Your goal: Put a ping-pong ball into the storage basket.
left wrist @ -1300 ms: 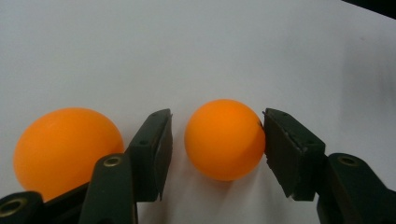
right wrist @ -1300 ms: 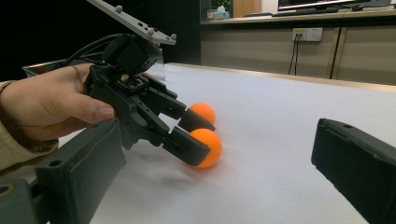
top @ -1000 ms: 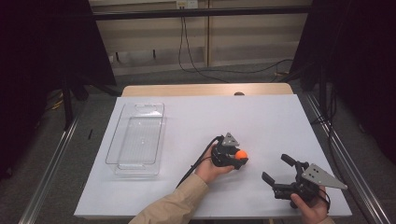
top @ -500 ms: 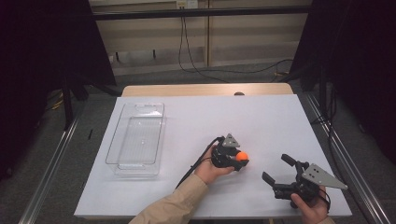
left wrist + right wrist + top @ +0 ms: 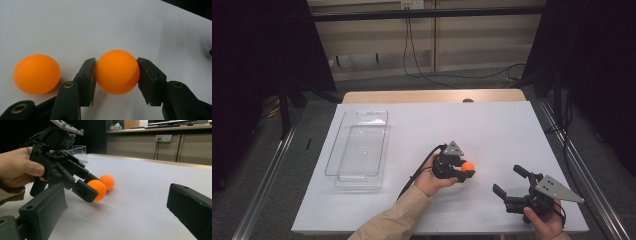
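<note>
Ball (image 5: 117, 72) sits clamped between the jaws of my left gripper (image 5: 460, 170), one jaw pressed to each side of it, low over the white desk (image 5: 492, 125). In the high view that orange ball is near the middle of the desk, toward the near edge, with my left hand (image 5: 432, 181) wrapped around the gripper body behind it. A second orange ball (image 5: 37, 74) rests on the desk just beside the held one; in the left gripper view it lies left of the jaws, apart from them, and in the right gripper view it shows just behind the held ball, whether touching it I cannot tell.

My right gripper (image 5: 509, 184) is at the near right of the desk, held in my right hand (image 5: 544, 225). Its jaws stand wide apart with nothing between them, pointing left toward the left gripper.

A clear plastic tray (image 5: 357, 150) lies at the left of the desk, well apart from both balls.
</note>
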Tool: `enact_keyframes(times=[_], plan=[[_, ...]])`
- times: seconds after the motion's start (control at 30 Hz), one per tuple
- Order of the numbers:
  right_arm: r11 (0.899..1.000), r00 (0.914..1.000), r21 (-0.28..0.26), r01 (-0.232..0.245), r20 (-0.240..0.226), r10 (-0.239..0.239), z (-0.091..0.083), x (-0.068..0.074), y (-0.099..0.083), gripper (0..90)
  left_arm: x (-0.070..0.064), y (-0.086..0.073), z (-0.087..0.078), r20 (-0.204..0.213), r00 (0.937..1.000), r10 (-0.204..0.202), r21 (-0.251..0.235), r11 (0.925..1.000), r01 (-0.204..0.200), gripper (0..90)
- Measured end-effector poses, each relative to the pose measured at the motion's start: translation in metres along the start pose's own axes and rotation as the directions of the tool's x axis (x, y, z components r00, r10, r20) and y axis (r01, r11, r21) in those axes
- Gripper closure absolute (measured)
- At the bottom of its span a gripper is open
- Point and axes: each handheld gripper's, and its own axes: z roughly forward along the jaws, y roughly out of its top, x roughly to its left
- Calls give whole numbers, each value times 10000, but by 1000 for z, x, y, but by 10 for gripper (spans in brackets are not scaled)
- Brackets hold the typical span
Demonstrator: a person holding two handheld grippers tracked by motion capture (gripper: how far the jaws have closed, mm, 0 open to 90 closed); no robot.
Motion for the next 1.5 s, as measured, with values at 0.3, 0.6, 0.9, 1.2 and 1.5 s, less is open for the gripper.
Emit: enact_keyframes(times=[0.3, 0.6, 0.9, 1.2, 1.5], plan=[[10000, 10000, 26, 57, -21, -57, 0, 0, 0, 17, 1, 1, -8, 111, 9999, -108, -22, 9999, 108, 511], [10000, 10000, 15, 64, -20, -64, 1, 1, 0, 18, 3, 2, -17, 103, 9997, -229, -114, 9997, 230, 511], [9999, 9999, 36, 107, -33, -106, 1, 1, 0, 19, 6, 2, -24, 56, 9994, -354, -117, 9993, 355, 510], [9999, 9999, 35, 111, -51, -110, 1, 2, 1, 20, 9, 1, -31, 0, 9989, -478, -71, 9988, 478, 510], [9999, 9999, 39, 139, -73, -139, 0, 2, 1, 21, 12, 1, -36, 23, 9985, -543, -73, 9985, 543, 511]])
